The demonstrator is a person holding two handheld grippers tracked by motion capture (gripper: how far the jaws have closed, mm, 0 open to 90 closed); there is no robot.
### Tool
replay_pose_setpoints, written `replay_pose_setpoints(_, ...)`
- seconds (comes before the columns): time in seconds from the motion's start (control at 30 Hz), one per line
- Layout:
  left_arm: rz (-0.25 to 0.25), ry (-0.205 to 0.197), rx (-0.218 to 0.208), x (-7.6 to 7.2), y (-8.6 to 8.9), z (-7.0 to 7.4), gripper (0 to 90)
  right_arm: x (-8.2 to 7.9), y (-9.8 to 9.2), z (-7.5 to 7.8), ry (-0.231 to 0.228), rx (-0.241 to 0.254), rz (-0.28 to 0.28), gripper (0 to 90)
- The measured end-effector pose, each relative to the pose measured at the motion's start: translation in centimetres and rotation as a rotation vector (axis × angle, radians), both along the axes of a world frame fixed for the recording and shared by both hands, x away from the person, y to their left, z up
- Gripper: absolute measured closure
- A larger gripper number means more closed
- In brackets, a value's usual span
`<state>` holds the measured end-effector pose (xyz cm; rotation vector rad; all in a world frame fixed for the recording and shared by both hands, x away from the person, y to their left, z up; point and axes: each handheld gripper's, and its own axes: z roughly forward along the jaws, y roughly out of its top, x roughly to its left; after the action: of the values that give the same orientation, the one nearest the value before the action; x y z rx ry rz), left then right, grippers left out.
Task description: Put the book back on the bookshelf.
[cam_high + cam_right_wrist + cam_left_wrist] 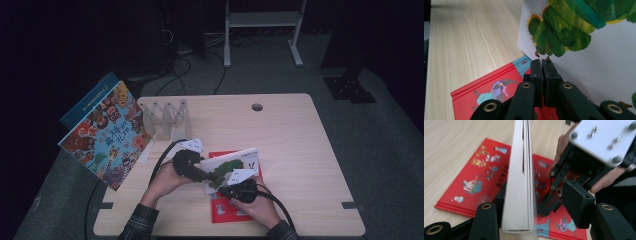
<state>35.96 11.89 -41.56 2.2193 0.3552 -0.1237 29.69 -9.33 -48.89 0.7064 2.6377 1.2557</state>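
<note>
White-covered, with a green caterpillar on its front, the book [231, 167] is held up off the tabletop [300, 145], tilted, over a red book [226, 211] that lies flat beneath it. The right gripper [239, 191] has its fingers [541, 75] pressed together at the book's lower edge, just under the green picture [564, 30]; they look clamped on the cover's rim, though the contact itself is hard to make out. The left gripper [192, 167] comes at the book from the other side. Its view looks straight at the page edges [520, 182], which stand upright between its fingers [576, 205]: the near finger lies against the pages, while the far pad stands apart from them, so the fingers are half closed around the book and not yet squeezing it.

The left gripper view also shows the right gripper [564, 185] just behind the book, with its grey plate on top and the person's fingertips around it, and the red book's cover figures on both sides of the upright pages. The right gripper view gives the caterpillar cover close up and one corner of the red book on bare wood. From the high view, a clear rack [165, 117] stands well beyond the left fingers, with a large colourful book [107, 135] leaning at the tabletop's left edge.
</note>
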Motion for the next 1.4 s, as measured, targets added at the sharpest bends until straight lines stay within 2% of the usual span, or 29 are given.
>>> replay_pose_setpoints(0.1,-0.02,0.003,0.02,-0.3,-0.3,-0.8,47.3,0.0,0.0,0.0,-0.003,0.0,-0.001,85.3)
replay_pose_setpoints(0.2,-0.012,-0.02,0.037,-0.6,-0.5,-1.6,49.2,0.1,0.0,0.0,-0.003,0.0,-0.003,84.7)
replay_pose_setpoints(0.3,0.003,-0.024,0.004,-0.5,-0.3,-2.2,49.8,0.1,-0.1,0.0,-0.006,-0.002,-0.005,84.0)
replay_pose_setpoints(0.4,-0.009,-0.016,-0.028,-0.5,-0.2,-2.5,51.1,0.2,-0.2,-0.1,-0.004,0.003,-0.003,83.9)
replay_pose_setpoints(0.63,0.028,-0.048,-0.046,-0.6,0.0,-2.7,60.7,0.1,-0.2,-0.1,-0.005,0.006,-0.005,82.4)
replay_pose_setpoints(0.7,0.027,-0.066,-0.055,-0.7,0.0,-2.7,65.8,0.0,-0.3,-0.1,-0.004,0.007,-0.006,82.1)
replay_pose_setpoints(0.8,0.027,-0.068,-0.06,-0.7,0.1,-2.7,72.8,0.0,-0.5,-0.1,-0.005,0.008,-0.007,81.2)
replay_pose_setpoints(0.93,0.031,-0.073,-0.063,-0.7,0.1,-2.7,74.4,-0.1,-1.0,0.0,-0.016,0.0,-0.015,78.3)
replay_pose_setpoints(1.13,0.082,-0.074,-0.078,-0.7,0.4,-2.4,74.9,-0.2,-3.2,0.6,-0.037,0.015,-0.064,75.5)
replay_pose_setpoints(1.4,0.137,-0.083,-0.105,-0.7,1.4,-1.6,75.0,0.5,-7.8,1.3,-0.053,0.061,-0.197,70.5)
